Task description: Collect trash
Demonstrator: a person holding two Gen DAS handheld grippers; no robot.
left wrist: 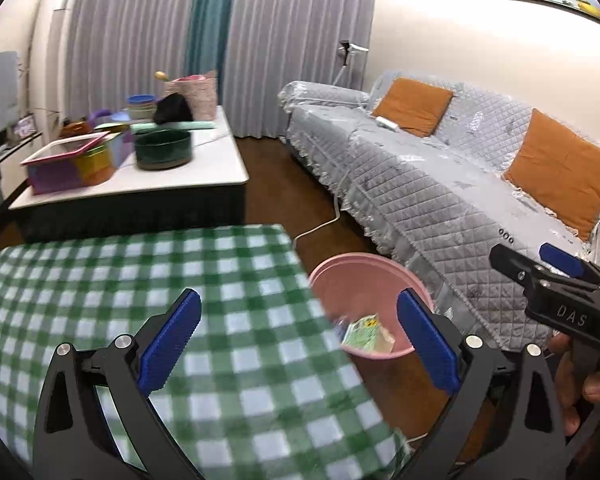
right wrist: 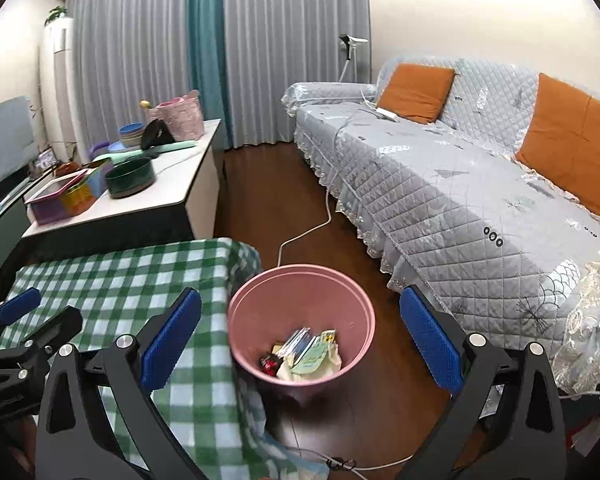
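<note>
Trash sits in the pink bin [right wrist: 302, 320] on the floor, both claws spread and empty.

The wrappers [right wrist: 308, 354] lie heaped at the bottom of the bin, which stands on the dark wood floor just beside the corner of the green checked table [right wrist: 119, 280], between it and the grey sofa [right wrist: 460, 184]. The right gripper [right wrist: 300, 336] hangs above the bin, its blue pads wide apart, nothing between them. The left gripper [left wrist: 297, 344] hovers over the table's edge, jaws equally wide and bare. A white cable [right wrist: 312, 230] trails across the floor behind the bin. Farther back, a white table [right wrist: 171, 184] carries bowls and boxes.
</note>
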